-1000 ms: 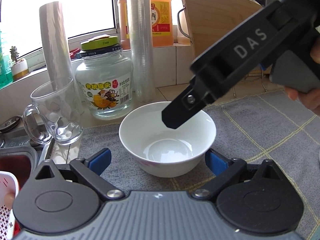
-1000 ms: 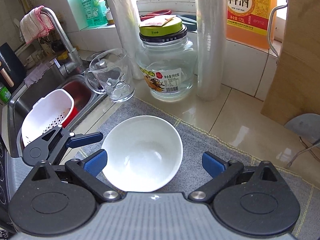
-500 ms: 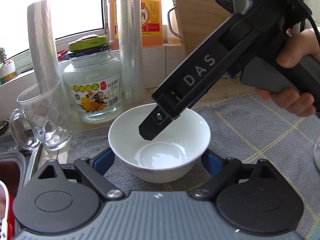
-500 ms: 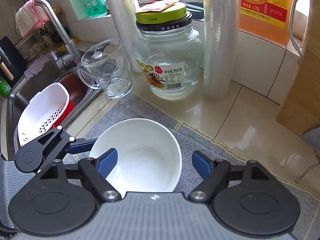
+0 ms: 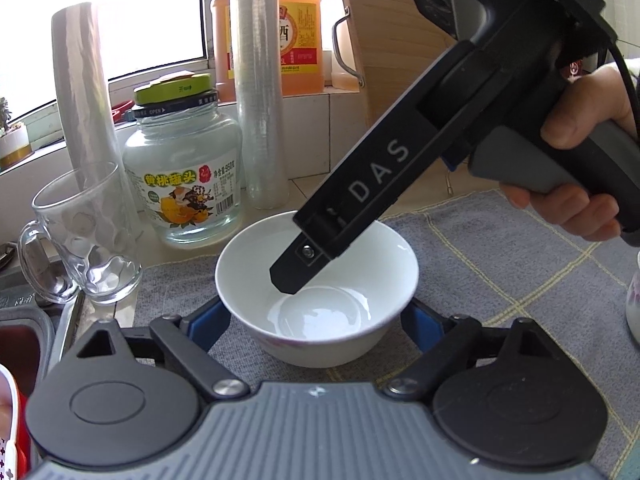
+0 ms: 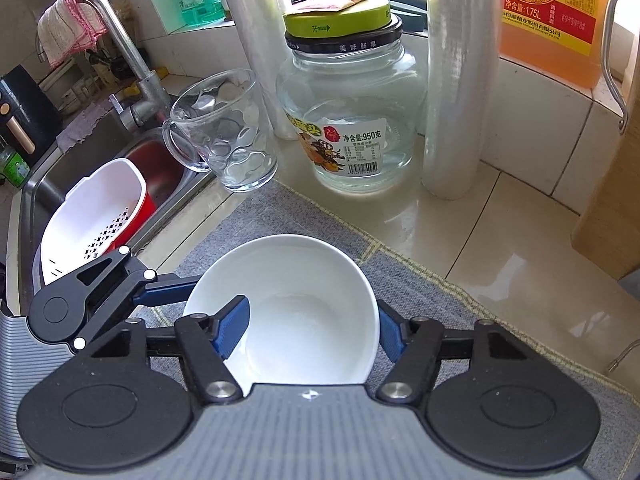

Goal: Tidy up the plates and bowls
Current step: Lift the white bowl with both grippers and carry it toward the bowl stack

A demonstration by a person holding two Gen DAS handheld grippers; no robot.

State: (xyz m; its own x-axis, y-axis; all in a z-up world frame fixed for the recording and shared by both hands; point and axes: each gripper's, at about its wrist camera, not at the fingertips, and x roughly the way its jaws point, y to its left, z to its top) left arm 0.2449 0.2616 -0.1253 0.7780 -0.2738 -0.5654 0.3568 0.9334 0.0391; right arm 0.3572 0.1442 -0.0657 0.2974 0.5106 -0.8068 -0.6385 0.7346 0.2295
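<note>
A white bowl (image 5: pixel 316 292) (image 6: pixel 288 312) stands upright on a grey checked mat (image 5: pixel 500 264). My left gripper (image 5: pixel 316 316) straddles it low down, with a blue pad against each side of the bowl's wall. In the right wrist view, one of its fingers (image 6: pixel 168 292) touches the bowl's left side. My right gripper (image 6: pixel 310 328) comes steeply down from the upper right, held by a hand (image 5: pixel 580 184). It is shut on the bowl. Its left pad lies inside the bowl and its right pad presses on the outside of the right rim.
A glass mug (image 5: pixel 84 240), a lidded glass jar (image 5: pixel 184 176) and two rolls of film (image 5: pixel 260 92) stand close behind the bowl. A wooden board (image 5: pixel 384 52) leans at the back right. The sink (image 6: pixel 80 168), with a white colander (image 6: pixel 96 216), is at the left.
The right gripper's jaws closed from wide open onto the bowl, the left finger going inside it, as it sank slightly. The left gripper's fingers drew in against the bowl's sides.
</note>
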